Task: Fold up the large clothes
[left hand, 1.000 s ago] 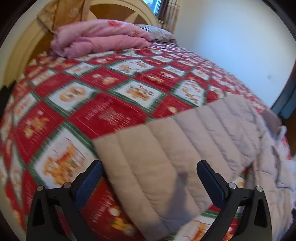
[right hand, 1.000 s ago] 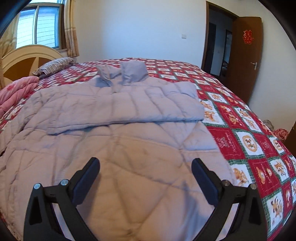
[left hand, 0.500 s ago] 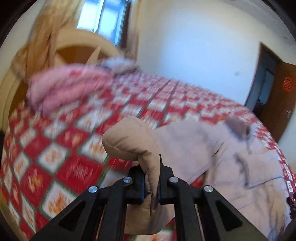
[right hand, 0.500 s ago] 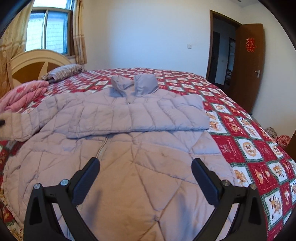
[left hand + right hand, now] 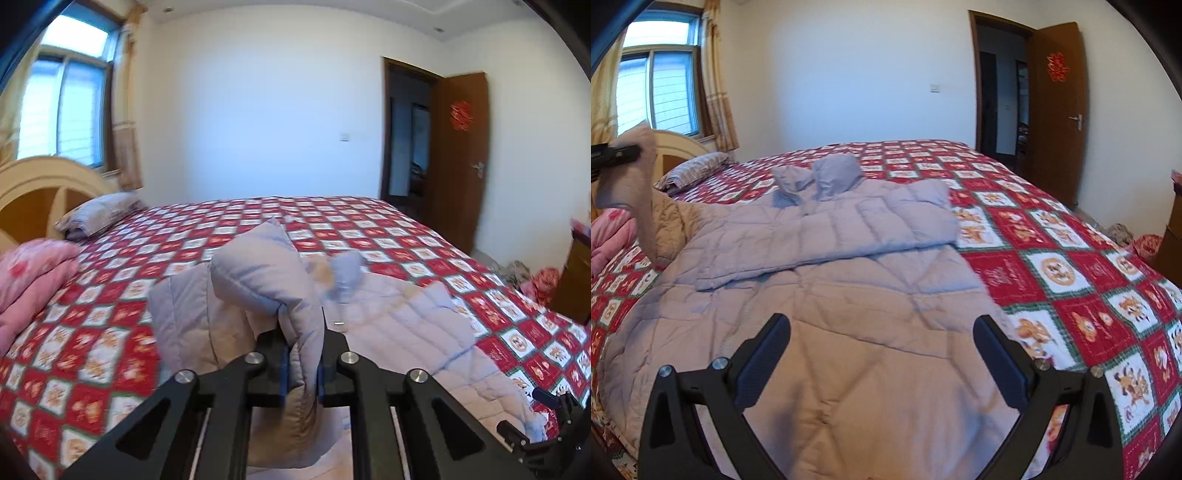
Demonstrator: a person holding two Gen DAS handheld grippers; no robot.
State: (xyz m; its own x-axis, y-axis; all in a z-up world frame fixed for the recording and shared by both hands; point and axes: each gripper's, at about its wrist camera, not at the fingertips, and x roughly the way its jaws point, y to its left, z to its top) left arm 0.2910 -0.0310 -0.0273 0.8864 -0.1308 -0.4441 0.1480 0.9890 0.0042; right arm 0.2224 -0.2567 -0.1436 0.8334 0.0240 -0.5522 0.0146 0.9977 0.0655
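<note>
cool daylight from the window (image 5: 62, 107) at upper left, its panes blown out to near white. room evenly bright w/ soft shadows under the right tongs (image 5: 879, 358). heavy fisheye bend and black vignette at corners. left view smeared by motion blur, esp. the bed (image 5: 369, 229) pattern; right view mostly sharp, perhaps soft at far left.

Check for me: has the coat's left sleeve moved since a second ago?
Yes. The sleeve, pinched in the left hand-held gripper, has risen off the red quilt; in the right wrist view it now hangs high against the headboard.
</note>
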